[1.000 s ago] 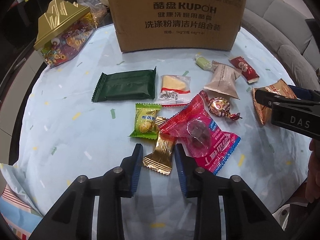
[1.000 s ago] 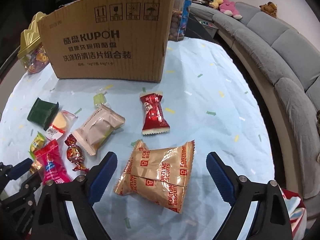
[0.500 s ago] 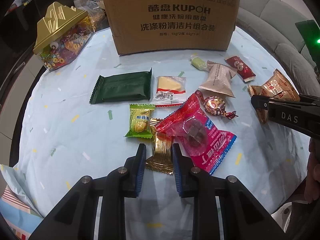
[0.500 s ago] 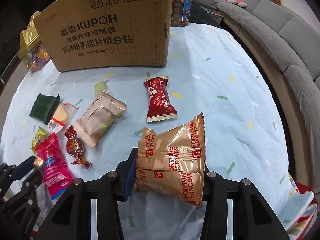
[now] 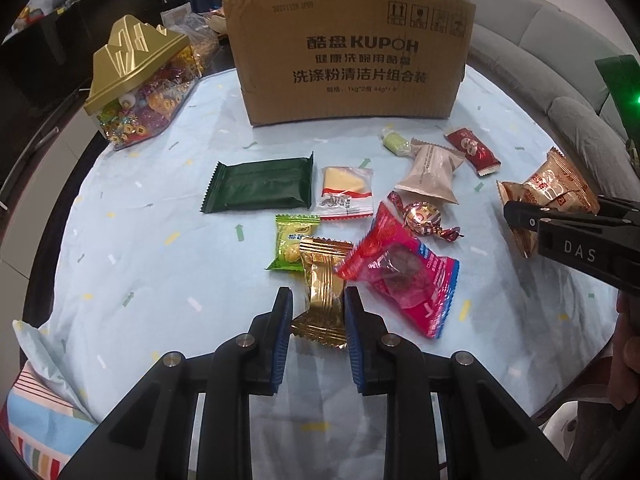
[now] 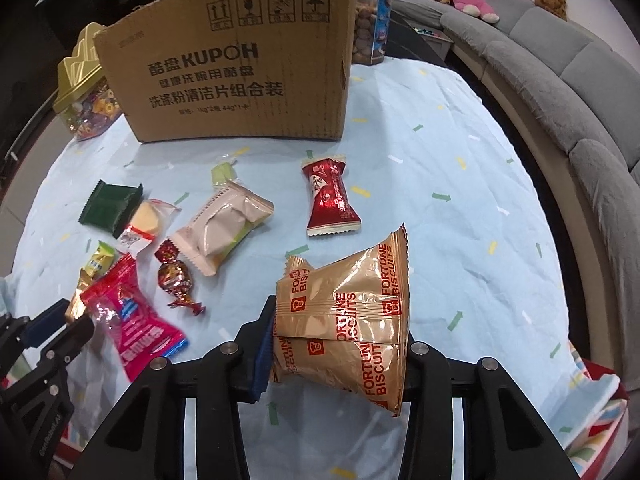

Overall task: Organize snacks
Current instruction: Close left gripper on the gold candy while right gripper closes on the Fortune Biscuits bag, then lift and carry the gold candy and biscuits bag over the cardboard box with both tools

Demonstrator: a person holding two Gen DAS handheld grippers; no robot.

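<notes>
Pinched between narrow blue pads, the gold candy (image 5: pixel 322 280) is held by the left gripper (image 5: pixel 316 312) above the tablecloth (image 5: pixel 140 264); the Fortune Biscuits bag (image 6: pixel 344 320) is clamped by the right gripper (image 6: pixel 338 340).

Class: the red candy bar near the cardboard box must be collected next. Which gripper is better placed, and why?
Probably right. The red candy bar lies just beyond the right gripper, though that grips the Fortune Biscuits bag. The left gripper holds the gold candy, farther off.
</notes>
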